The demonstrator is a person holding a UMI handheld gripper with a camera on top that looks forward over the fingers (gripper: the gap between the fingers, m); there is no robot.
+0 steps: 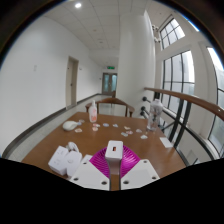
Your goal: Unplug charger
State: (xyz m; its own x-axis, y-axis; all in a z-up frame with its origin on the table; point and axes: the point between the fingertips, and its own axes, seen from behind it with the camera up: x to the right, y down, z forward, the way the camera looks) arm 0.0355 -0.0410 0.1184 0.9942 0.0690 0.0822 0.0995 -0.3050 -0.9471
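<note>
A small white charger block (115, 152) with a dark slot on its top face sits between my two fingers. The magenta pads (98, 163) press on it from both sides, so my gripper (114, 166) is shut on the charger. It hangs over the near part of the brown wooden table (140, 140). A cluster of white plug-like blocks (65, 158) lies on the table just left of my left finger. I cannot see a cable or what the charger is plugged into; its lower part is hidden between the pads.
Beyond the fingers the table holds several small white items, a pink bottle (93, 112) at the far left, a white flat box (167, 143) at the right and a tall white object (155, 110) at the far right. Wooden railings curve round the table's far side.
</note>
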